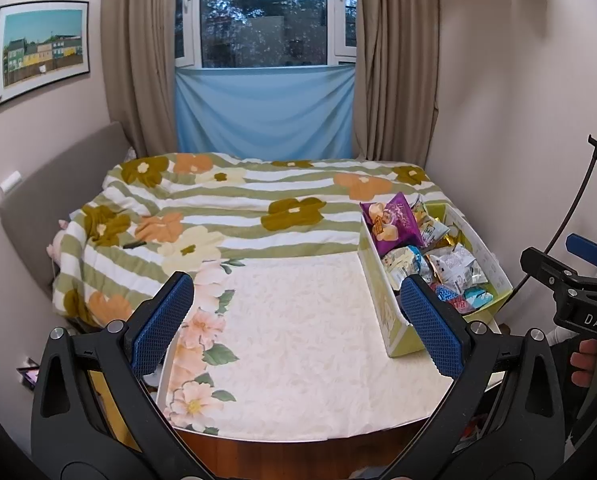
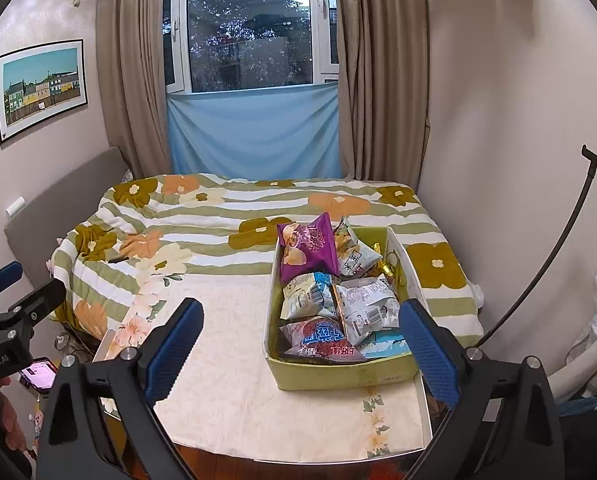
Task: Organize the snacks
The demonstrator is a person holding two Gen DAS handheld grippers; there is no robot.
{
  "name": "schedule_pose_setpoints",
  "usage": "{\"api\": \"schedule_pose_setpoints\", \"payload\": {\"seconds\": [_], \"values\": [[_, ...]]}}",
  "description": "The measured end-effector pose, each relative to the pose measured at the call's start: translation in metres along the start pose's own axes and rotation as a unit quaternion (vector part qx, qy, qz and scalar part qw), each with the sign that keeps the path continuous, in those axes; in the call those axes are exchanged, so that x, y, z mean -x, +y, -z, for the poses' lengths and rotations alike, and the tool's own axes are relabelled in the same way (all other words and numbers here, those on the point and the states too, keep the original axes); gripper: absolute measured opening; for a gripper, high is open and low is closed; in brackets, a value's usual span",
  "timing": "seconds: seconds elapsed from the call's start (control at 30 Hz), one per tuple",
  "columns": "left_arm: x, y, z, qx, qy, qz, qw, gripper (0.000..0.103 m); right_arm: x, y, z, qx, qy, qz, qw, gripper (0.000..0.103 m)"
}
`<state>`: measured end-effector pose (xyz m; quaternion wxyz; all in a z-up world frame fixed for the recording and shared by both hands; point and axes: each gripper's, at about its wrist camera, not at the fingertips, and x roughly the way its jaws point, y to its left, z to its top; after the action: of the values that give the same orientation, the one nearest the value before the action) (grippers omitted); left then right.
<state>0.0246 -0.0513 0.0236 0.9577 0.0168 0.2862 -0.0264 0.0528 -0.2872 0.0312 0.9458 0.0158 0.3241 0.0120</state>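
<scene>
Currently left gripper (image 1: 298, 324) and right gripper (image 2: 300, 346) both gape wide, holding nothing; snack packets fill the green box (image 2: 338, 376) (right of frame) on the floral tablecloth (image 2: 226, 360).

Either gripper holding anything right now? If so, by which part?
Nothing held. The left gripper and right gripper are both open and empty above the table; the snack packets stay in the green box.

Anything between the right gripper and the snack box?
Nothing visible. The right gripper is open just short of the green box, whose top is open; the purple bag and other packets lie exposed, with only bare tablecloth in front.
</scene>
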Motion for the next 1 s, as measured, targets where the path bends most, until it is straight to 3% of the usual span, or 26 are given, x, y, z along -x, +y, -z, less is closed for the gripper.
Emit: {"api": "schedule_pose_setpoints", "payload": {"seconds": [1.0], "values": [[-0.011, -0.007, -0.002, -0.004, 0.006, 0.001, 1.0000, 0.103, -0.003, -0.001, 0.001, -0.007, 0.003, 0.002, 1.000, 0.097]]}}
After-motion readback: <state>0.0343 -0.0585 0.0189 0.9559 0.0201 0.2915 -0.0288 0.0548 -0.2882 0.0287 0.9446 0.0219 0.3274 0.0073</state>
